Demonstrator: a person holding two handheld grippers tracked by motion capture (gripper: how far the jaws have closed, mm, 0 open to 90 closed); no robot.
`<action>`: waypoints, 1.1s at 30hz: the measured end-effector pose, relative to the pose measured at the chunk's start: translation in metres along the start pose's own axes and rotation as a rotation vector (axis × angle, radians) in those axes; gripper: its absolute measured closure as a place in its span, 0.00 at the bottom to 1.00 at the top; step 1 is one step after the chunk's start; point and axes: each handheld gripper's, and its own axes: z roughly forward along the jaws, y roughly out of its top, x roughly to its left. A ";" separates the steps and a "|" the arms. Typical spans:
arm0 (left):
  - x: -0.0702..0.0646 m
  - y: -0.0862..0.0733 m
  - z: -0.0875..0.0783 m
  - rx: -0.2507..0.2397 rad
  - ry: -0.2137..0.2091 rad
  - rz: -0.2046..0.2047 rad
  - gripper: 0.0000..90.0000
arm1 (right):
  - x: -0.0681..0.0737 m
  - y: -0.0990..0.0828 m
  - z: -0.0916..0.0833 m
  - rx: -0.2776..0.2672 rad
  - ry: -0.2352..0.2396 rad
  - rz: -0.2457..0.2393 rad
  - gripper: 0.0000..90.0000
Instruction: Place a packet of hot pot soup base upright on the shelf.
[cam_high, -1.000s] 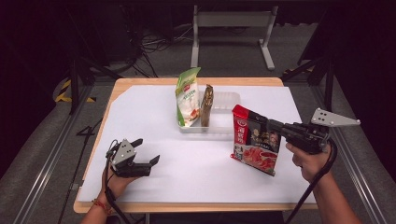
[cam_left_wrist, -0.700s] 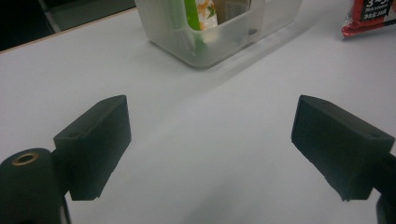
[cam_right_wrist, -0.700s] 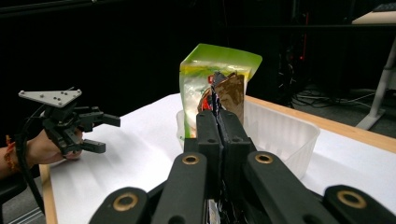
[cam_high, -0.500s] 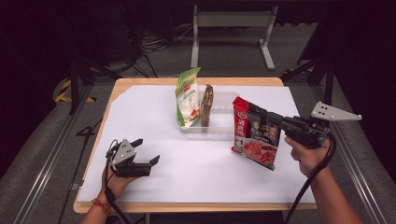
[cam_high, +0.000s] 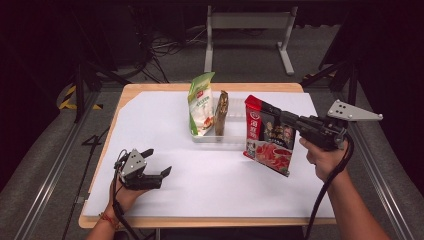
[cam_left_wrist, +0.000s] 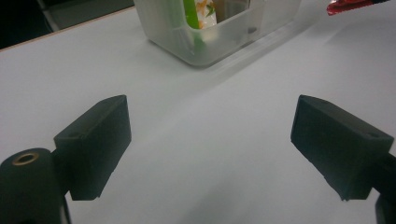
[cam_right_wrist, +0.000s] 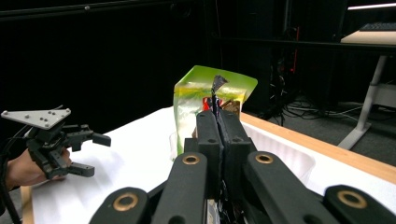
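Note:
A red and black food pouch (cam_high: 268, 135) hangs in the air just right of the clear plastic bin (cam_high: 232, 134), pinched by its edge in my shut right gripper (cam_high: 287, 119). In the right gripper view the jaws press together on the pouch's thin edge (cam_right_wrist: 215, 93). A green and white pouch (cam_high: 201, 104) and a brown packet (cam_high: 221, 113) stand upright inside the bin. My left gripper (cam_high: 159, 161) rests low at the table's front left, open and holding nothing; its two pads (cam_left_wrist: 95, 140) stand wide apart, facing the bin (cam_left_wrist: 219, 28).
White paper (cam_high: 165, 130) covers most of the wooden table (cam_high: 150, 89). Dark floor, cables and a metal stand (cam_high: 247, 25) lie beyond the far edge. A rail (cam_high: 50, 175) runs along the left side.
My right gripper has lifted the red pouch off the table and carried it a little toward the bin. The left gripper has stayed where it was.

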 end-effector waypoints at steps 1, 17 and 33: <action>0.000 0.000 0.000 0.002 0.000 0.000 0.14 | 0.000 0.001 0.001 -0.002 -0.002 -0.001 0.99; 0.001 0.000 -0.001 0.001 0.000 0.000 0.15 | -0.004 0.016 0.020 -0.024 -0.021 -0.012 0.98; 0.002 -0.001 -0.001 0.001 0.007 -0.004 0.13 | -0.011 0.031 0.041 -0.037 -0.035 -0.018 0.98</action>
